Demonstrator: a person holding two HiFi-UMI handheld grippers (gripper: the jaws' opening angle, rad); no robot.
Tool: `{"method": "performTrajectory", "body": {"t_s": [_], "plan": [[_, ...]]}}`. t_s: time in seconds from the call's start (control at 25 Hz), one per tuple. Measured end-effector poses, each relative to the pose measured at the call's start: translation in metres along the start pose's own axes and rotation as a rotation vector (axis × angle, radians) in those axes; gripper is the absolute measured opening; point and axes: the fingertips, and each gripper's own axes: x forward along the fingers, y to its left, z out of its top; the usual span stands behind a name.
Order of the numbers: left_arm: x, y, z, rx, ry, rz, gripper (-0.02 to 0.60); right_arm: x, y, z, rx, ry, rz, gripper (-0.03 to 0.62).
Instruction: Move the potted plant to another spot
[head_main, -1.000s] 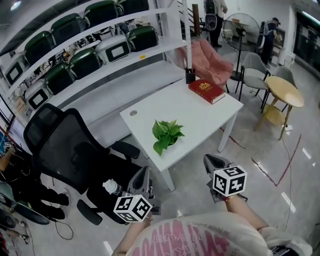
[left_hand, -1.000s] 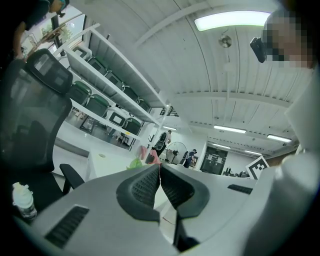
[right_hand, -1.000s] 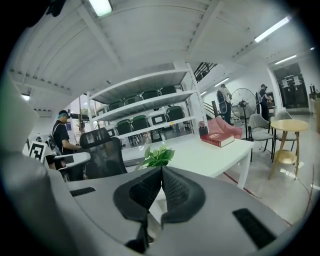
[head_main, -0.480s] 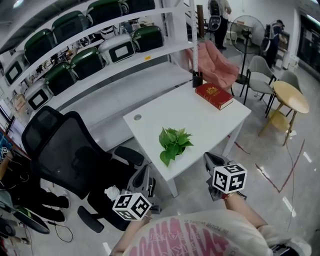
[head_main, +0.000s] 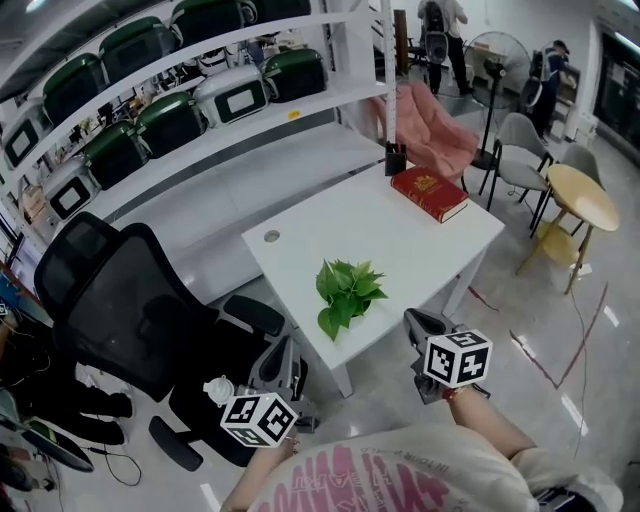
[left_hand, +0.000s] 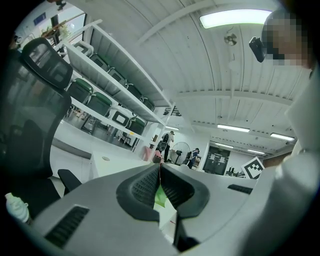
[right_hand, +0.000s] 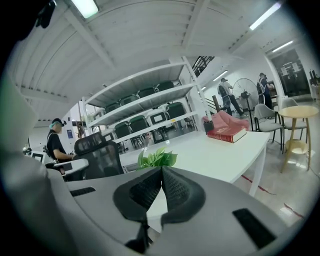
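Note:
The potted plant (head_main: 345, 292), a small bunch of green leaves, stands near the front edge of the white table (head_main: 420, 235). In the right gripper view its leaves (right_hand: 157, 159) show just above the jaw tips. A sliver of green shows between the left jaws in the left gripper view. My left gripper (head_main: 288, 352) hangs in front of the table's near left corner, short of it, jaws shut and empty. My right gripper (head_main: 418, 325) is to the plant's right, off the table's front edge, also shut on nothing. Neither touches the plant.
A red book (head_main: 429, 193) and a dark pen holder (head_main: 396, 158) sit at the table's far end. A black office chair (head_main: 130, 300) stands left of the table, with a bottle (head_main: 217, 390) beside it. Shelving with green cases (head_main: 160, 85), a round yellow table (head_main: 583, 196) and people stand behind.
Both grippers have come a little closer to the table's front edge and sunk slightly. The plant and book now sit slightly nearer in the head view. The jaws stayed shut.

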Motion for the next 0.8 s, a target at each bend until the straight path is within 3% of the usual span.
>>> {"method": "performTrajectory", "body": {"t_s": [0.32, 0.8], "plan": [[0.006, 0.01, -0.023, -0.054, 0.038, 0.051, 0.025, 0.014, -0.008, -0.011, 0.119, 0.008, 0.083, 0.017], [0.036, 0.023, -0.033, -0.091, 0.031, 0.152, 0.025, 0.064, -0.029, -0.012, 0.068, 0.109, 0.178, 0.015]]}}
